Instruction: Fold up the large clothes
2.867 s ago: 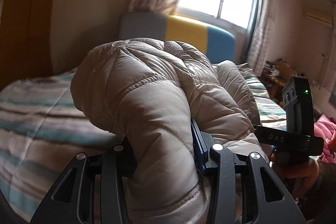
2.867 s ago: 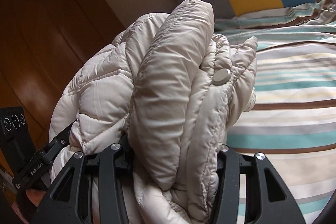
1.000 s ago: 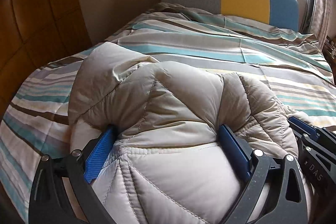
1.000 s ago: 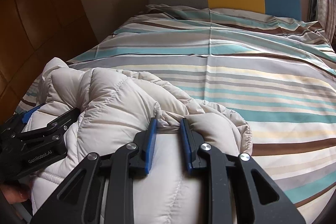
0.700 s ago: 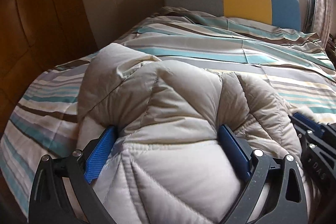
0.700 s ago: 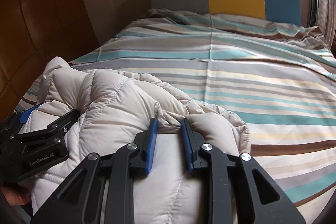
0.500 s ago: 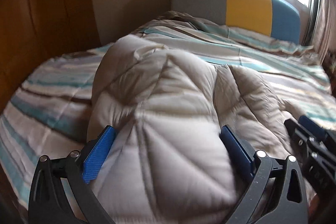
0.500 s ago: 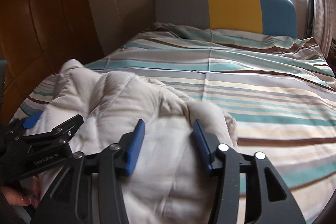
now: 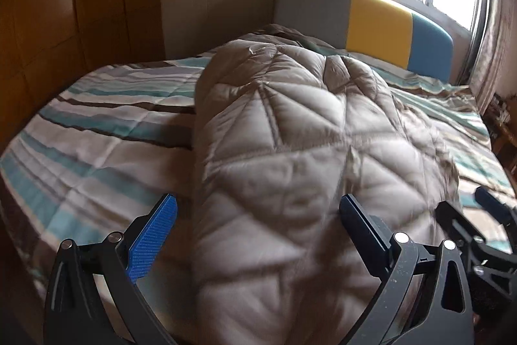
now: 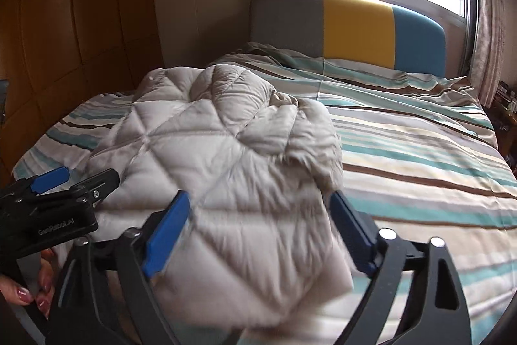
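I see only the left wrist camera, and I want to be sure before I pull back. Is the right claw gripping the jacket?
Observer: No. The jaws of the right claw are opening. The jacket lies between its pads, but they do not pinch it.
Operator: Does the jacket hang over the right side of the bed?
Observer: No. Its right edge ends on the striped bed cover, with bare cover beyond it.
Operator: How does my left claw look from outside?
Observer: The left claw points at the jacket's left side, and a hand with painted nails holds it from below.
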The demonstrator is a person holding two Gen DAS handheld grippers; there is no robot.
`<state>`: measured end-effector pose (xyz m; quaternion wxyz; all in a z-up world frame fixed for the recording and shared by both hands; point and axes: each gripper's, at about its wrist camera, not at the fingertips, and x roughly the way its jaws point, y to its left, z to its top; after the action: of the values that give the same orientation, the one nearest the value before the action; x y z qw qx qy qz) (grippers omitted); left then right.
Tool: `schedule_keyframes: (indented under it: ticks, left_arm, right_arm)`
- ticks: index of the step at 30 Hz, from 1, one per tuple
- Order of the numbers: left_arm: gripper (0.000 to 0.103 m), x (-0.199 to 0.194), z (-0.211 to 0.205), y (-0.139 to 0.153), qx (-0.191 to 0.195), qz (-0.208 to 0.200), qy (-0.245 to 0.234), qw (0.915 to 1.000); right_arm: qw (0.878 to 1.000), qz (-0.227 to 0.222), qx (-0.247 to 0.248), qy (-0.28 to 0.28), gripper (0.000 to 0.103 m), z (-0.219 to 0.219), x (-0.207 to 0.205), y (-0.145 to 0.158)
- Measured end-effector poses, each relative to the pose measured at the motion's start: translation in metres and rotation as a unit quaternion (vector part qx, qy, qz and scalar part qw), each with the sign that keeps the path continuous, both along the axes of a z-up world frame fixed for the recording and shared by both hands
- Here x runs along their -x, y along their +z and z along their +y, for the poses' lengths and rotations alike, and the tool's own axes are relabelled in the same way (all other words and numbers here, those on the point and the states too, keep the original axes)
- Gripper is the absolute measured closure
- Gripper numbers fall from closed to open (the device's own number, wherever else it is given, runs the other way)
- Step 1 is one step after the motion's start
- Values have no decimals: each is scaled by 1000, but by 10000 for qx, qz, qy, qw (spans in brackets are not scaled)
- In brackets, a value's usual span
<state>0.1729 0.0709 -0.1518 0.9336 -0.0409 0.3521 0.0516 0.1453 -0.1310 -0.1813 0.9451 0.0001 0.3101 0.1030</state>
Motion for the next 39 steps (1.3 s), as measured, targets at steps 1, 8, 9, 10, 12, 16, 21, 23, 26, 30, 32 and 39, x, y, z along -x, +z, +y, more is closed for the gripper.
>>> schedule_keyframes:
  ticks: [1, 8, 9, 10, 12, 16, 21, 23, 26, 30, 32, 39]
  left_arm:
    - [3, 7, 0, 2, -73, -7, -39, 10000]
    - [3, 64, 6, 28, -516, -410, 54, 9978]
    - [3, 74, 7, 33, -573, -482, 139, 9971]
    - [3, 81, 7, 38, -594, -562, 174, 9965]
    - [3, 96, 10, 47, -500, -710, 213, 9960]
    - [3, 111, 15, 57, -139, -763, 294, 9966]
    - [3, 124, 6, 58, -220, -740, 223, 9968]
    - [3, 127, 1, 59, -257, -741, 153, 9968]
    - [3, 130, -1, 60, -221, -774, 116, 9967]
    - [3, 132, -3, 61, -199, -796, 68, 9966]
    - [3, 132, -5, 61, -208, -791, 44, 9966]
    - [3, 132, -4, 61, -120, -757, 60, 9970]
  right_arm:
    - [10000, 15, -4, -43, 7, -1, 8, 2]
    - [9993, 148, -334, -77, 2, -8, 47, 22]
    - [9994, 125, -330, -71, 2, -8, 53, 27]
    - [9995, 65, -308, -77, 2, -8, 61, 33]
    - [9997, -19, -222, -120, 2, -7, 71, 41]
    - [9996, -99, -47, -269, 2, -8, 90, 54]
    - [9992, -200, -11, -340, 2, -13, 104, 61]
    - [9991, -248, -59, -349, 2, -15, 107, 64]
    - [9989, -305, -76, -359, 2, -17, 110, 66]
    - [9988, -269, -120, -400, 2, -21, 109, 65]
    - [9987, -260, -174, -411, 2, -22, 109, 65]
    - [9988, -294, -164, -363, 2, -21, 110, 66]
